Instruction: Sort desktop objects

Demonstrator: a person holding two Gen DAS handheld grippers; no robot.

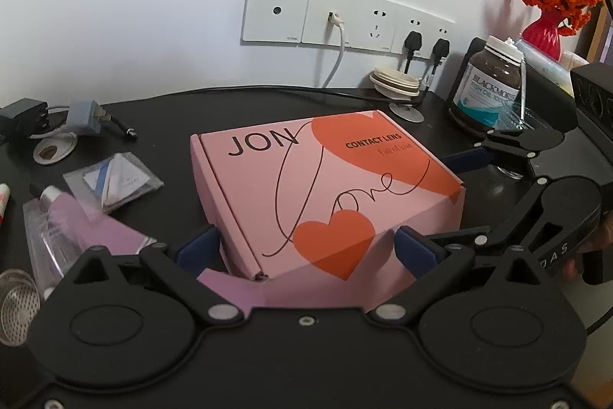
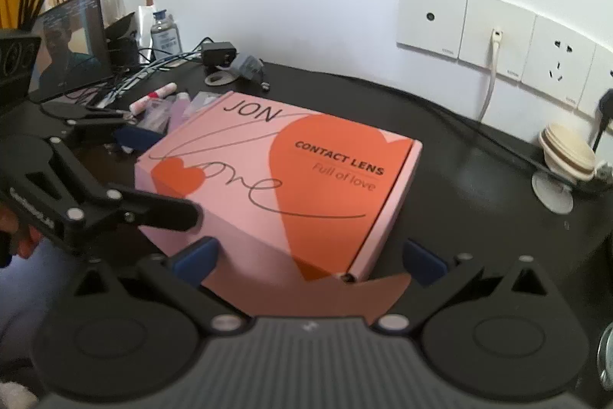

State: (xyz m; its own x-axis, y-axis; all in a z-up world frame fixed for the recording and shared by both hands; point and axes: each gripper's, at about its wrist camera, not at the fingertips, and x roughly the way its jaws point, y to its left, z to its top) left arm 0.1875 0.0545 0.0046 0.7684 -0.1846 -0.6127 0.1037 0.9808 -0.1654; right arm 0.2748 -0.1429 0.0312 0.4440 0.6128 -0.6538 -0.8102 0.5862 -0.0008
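Both grippers' fingers (image 1: 199, 242) spread around the pink box (image 1: 322, 186); tube (image 1: 88, 232) and supplement bottle (image 1: 486, 83) flank it.

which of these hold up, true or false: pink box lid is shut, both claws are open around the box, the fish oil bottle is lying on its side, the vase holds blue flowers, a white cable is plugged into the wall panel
1. The pink box has its lid shut. True.
2. The left claw and right claw are both open, a box corner between their fingers. True.
3. The fish oil bottle lies on its side. False: it stands upright.
4. The vase holds blue flowers. False: the flowers are orange.
5. A white cable is plugged into the wall panel. True.
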